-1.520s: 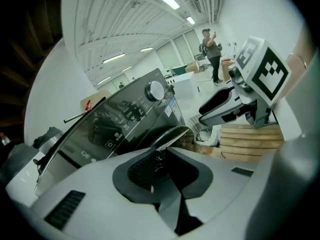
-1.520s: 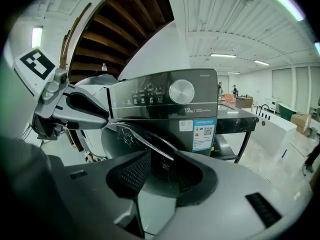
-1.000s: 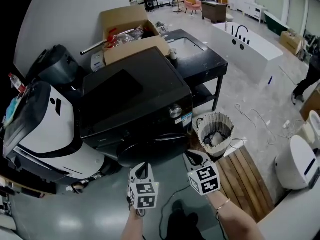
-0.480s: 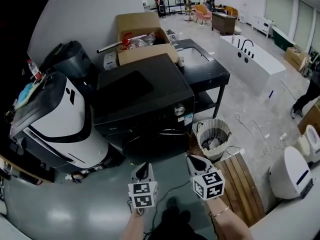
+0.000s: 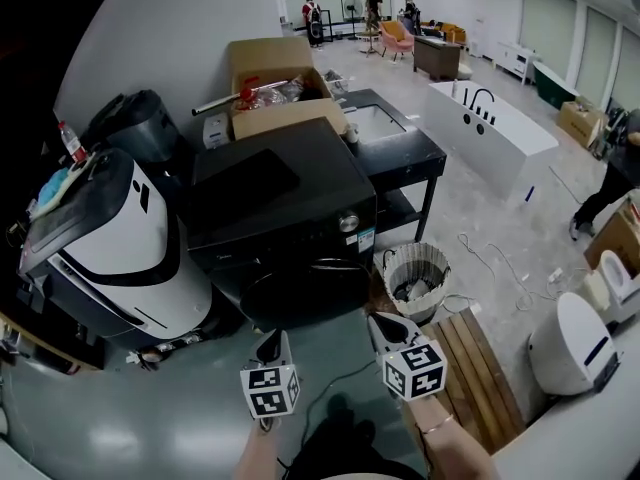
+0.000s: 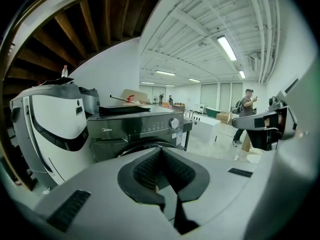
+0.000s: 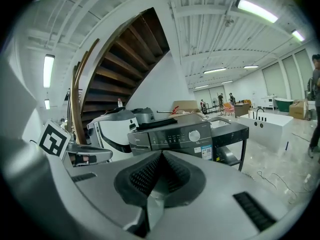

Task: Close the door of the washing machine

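The black front-loading washing machine (image 5: 275, 218) stands ahead, and its round door (image 5: 305, 288) lies flush against the front. In the left gripper view the machine (image 6: 135, 129) fills the middle; in the right gripper view the same machine (image 7: 175, 132) stands past the jaws. My left gripper (image 5: 268, 346) is shut with nothing in it, held above the floor a short way in front of the door. My right gripper (image 5: 385, 324) is shut and empty too, to the right of the left one and clear of the machine.
A white and black appliance (image 5: 110, 238) stands left of the machine. A black table with a sink (image 5: 395, 148) and a cardboard box (image 5: 275, 83) are behind it. A wicker basket (image 5: 415, 273), a wooden pallet (image 5: 480, 363), floor cables and a white bathtub (image 5: 490, 128) lie to the right.
Both grippers have drawn back from the washer door and risen. The right jaws have come fully together. The head view has lifted and shifted a little.
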Tool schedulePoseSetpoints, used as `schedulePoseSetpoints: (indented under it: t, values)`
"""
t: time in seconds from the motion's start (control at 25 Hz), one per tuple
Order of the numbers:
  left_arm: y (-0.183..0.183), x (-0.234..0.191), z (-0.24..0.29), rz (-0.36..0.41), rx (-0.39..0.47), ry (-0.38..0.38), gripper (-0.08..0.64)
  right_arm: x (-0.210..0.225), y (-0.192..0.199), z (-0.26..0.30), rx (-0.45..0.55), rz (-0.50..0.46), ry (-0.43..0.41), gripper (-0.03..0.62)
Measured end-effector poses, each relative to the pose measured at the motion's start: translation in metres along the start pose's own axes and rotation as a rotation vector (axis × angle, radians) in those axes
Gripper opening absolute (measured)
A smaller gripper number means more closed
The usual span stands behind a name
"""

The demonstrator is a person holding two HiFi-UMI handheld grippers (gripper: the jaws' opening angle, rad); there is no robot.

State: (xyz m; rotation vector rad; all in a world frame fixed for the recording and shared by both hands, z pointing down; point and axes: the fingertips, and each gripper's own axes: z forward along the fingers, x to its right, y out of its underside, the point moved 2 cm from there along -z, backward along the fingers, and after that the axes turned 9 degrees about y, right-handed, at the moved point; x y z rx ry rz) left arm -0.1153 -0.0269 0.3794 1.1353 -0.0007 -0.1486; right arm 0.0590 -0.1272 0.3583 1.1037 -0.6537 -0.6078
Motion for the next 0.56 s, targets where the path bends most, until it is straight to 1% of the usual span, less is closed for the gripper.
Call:
schedulePoseSetpoints:
  t: [0.2, 0.36, 0.56]
  values:
    - [-0.002, 0.007, -0.008, 0.054, -0.011, 0.008, 0.021, 0.004, 0.002, -0.01, -0.001, 0.04, 0.011, 0.005]
    - [0.0, 0.015, -0.012, 0.05, -0.008, 0.009, 0.021, 0.01, 0.005, -0.018, -0.004, 0.052, 0.023, 0.005]
    - [-0.011, 0.01, -0.01, 0.059, 0.028, 0.005, 0.021, 0.007, 0.001, -0.016, 0.012, 0.048, 0.012, 0.005]
